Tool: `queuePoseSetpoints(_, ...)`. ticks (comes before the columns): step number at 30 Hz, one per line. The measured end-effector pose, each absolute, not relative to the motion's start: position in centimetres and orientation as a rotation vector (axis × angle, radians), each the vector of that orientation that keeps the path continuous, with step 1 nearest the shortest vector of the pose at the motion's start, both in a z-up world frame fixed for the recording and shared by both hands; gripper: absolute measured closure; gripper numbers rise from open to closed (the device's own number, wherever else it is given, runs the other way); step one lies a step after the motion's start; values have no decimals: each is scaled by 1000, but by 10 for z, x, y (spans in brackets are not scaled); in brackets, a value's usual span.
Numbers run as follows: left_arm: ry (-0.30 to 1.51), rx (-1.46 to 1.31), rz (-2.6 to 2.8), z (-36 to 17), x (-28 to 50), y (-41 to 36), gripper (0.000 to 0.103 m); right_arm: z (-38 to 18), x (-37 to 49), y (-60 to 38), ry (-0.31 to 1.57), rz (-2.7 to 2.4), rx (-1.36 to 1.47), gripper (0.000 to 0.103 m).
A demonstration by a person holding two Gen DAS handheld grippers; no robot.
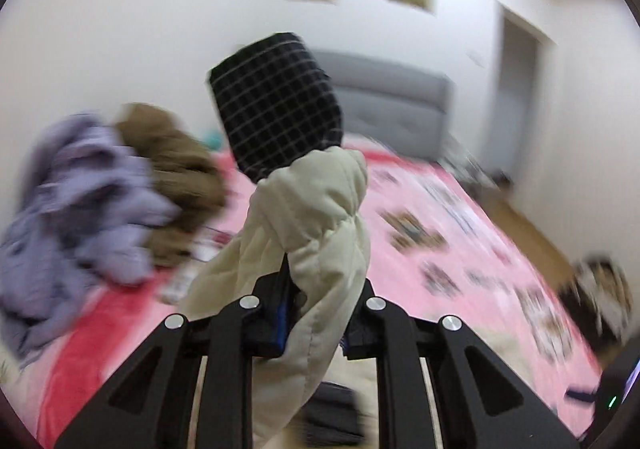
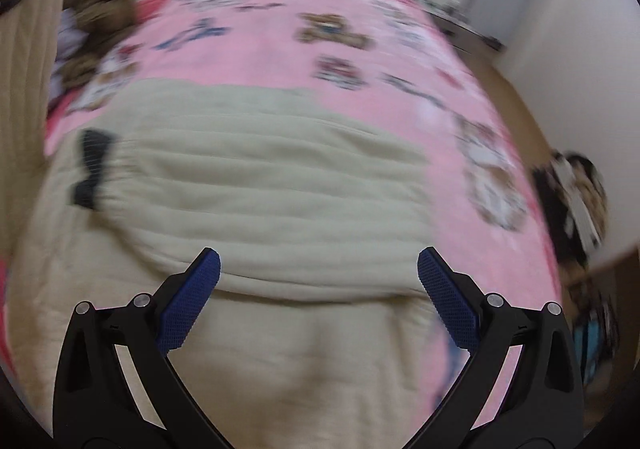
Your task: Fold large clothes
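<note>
That cream quilted jacket (image 2: pixel 260 185) looks soft and floppy, so the left gripper (image 1: pixel 316 313) pinches its sleeve (image 1: pixel 316 217) while the right gripper (image 2: pixel 318 273) gapes empty.

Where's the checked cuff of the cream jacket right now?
Left wrist view, centre: the checked cuff sticks up beyond the left tongs, which clamp the cream sleeve.

**Two wrist views over one bed**

The left wrist view is taken from low above the pink blanket (image 1: pixel 460 217), facing the grey headboard (image 1: pixel 396 105) and wall. The right wrist view is tilted down, close above the cream quilted garment (image 2: pixel 280 185). Blanket, headboard and garment are shared.
</note>
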State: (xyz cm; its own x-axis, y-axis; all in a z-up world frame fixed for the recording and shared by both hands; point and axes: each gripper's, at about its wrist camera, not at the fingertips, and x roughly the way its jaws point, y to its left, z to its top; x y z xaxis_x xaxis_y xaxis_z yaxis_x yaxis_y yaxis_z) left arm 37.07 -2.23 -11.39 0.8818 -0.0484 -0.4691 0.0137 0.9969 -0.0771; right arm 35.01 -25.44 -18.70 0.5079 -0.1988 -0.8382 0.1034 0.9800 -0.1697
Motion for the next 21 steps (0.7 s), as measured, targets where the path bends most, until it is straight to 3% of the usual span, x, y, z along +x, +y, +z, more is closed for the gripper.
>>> queuePoseSetpoints(9,608,493,-285,-231,355,-203,87,-201,311,-374,1028,-415,127,8)
queuePoseSetpoints(15,654,661,-385,-286,321,-211,87,-198,326,-393,980,-99,305,8)
queuePoseSetpoints(21,592,735,-387,-286,299,-196,87,-215,415,-363,1065,289,464,8)
